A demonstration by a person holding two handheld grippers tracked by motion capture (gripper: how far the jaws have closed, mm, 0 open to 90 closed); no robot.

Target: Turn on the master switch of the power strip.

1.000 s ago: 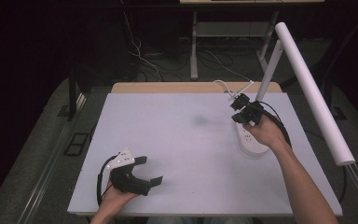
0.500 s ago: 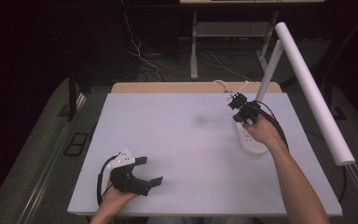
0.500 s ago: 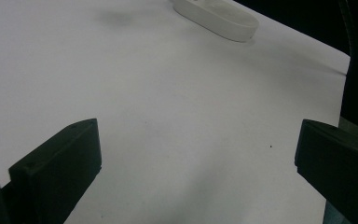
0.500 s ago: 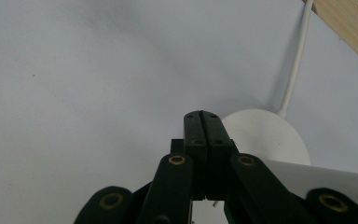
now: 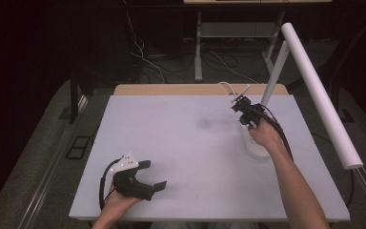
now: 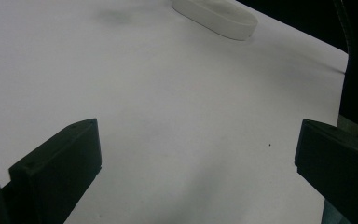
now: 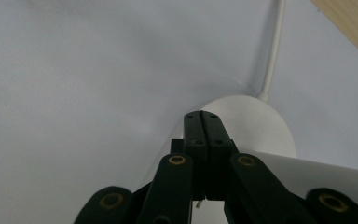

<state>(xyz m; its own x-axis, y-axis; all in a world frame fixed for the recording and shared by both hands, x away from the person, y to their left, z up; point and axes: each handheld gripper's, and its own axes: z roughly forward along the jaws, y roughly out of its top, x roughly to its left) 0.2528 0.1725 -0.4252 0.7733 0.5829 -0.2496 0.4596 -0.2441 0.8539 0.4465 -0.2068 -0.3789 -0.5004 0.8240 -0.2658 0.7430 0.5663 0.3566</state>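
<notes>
White oval lamp base sits toward the table's right side, long axis running front to back, its white cord leaving the far end toward the wooden back edge. Right gripper hovers over the base's far end, jaws pressed together, nothing between them. Left gripper rests near the front-left edge, jaws spread wide. White tabletop lies open between them.
</notes>
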